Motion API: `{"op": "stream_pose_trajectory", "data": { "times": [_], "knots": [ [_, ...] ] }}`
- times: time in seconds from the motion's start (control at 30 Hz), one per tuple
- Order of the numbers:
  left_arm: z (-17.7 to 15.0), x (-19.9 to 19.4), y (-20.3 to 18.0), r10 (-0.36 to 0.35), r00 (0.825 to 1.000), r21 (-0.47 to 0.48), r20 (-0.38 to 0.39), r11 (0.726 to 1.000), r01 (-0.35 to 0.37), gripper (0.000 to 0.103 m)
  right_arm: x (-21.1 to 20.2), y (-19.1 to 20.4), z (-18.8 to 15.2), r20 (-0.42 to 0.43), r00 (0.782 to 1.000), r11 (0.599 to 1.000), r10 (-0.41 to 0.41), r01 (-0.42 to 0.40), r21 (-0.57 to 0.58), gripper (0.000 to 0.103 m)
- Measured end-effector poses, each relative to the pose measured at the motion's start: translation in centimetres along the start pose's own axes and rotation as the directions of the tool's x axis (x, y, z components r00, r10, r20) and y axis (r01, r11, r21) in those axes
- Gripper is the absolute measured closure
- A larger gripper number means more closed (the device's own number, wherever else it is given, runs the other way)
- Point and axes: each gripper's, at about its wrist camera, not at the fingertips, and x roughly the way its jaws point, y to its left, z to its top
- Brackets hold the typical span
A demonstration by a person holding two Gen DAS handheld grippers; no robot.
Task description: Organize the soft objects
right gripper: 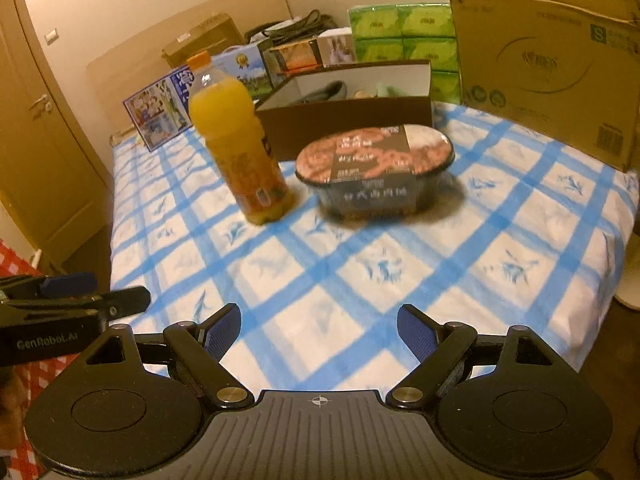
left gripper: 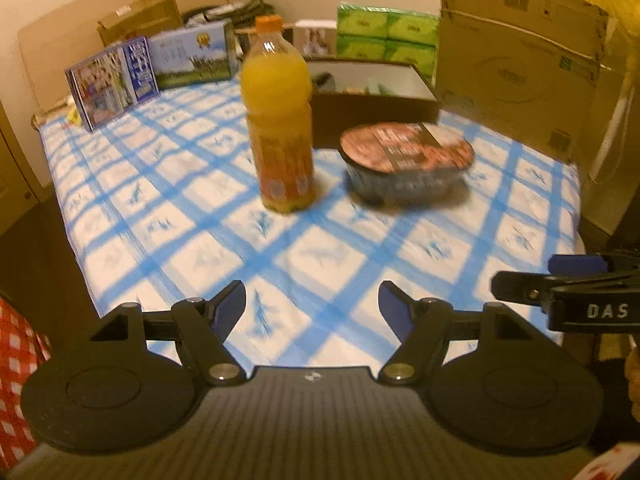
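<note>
A dark brown open box (left gripper: pixel 372 106) (right gripper: pixel 344 124) stands at the back of the table with soft items inside, mostly hidden; a grey one (right gripper: pixel 326 92) and a pale green one (right gripper: pixel 386 90) show. My left gripper (left gripper: pixel 312 306) is open and empty over the front of the blue checked tablecloth (left gripper: pixel 320 248). My right gripper (right gripper: pixel 319 330) is open and empty, also over the front edge. Each gripper shows at the side of the other's view: the right (left gripper: pixel 560 288), the left (right gripper: pixel 80 300).
An orange juice bottle (left gripper: pixel 280 120) (right gripper: pixel 236 144) and an instant noodle bowl (left gripper: pixel 406 160) (right gripper: pixel 376 168) stand mid-table. Behind are green tissue packs (left gripper: pixel 384 38) (right gripper: pixel 404 34), picture boxes (left gripper: pixel 116 80), and a big cardboard box (left gripper: pixel 516 68) (right gripper: pixel 552 52) at right. A door (right gripper: pixel 40 120) is left.
</note>
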Motion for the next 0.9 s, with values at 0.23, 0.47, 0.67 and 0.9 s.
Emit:
{"op": "stream_pose_trajectory", "data": {
  "times": [0.23, 0.47, 0.67, 0.9],
  "knots": [
    [-3.2, -1.3, -0.7, 0.002, 0.999, 0.003, -0.036, 1.0, -0.002, 0.032, -1.4, 1.0, -2.9, -0.026, 0.999, 0.999, -0.035, 0.035, -0.018, 0.018],
    [-5.4, -1.9, -0.2, -0.001, 0.998, -0.022, -0.07, 1.0, -0.001, 0.032, -1.9, 1.8, -4.9, -0.046, 0.997, 0.997, -0.066, 0.064, -0.044, 0.018],
    [-6.1, -2.6, 0.2, 0.007, 0.998, -0.044, -0.068, 0.999, -0.01, 0.032, -2.3, 2.2, -5.5, -0.05, 0.996, 0.996, -0.076, 0.073, -0.059, 0.018],
    [-6.3, -3.2, 0.2, -0.003, 0.999, -0.057, -0.054, 0.998, 0.0, 0.032, -2.5, 2.1, -5.6, -0.055, 0.995, 0.996, -0.08, 0.077, -0.052, 0.018]
  ]
}}
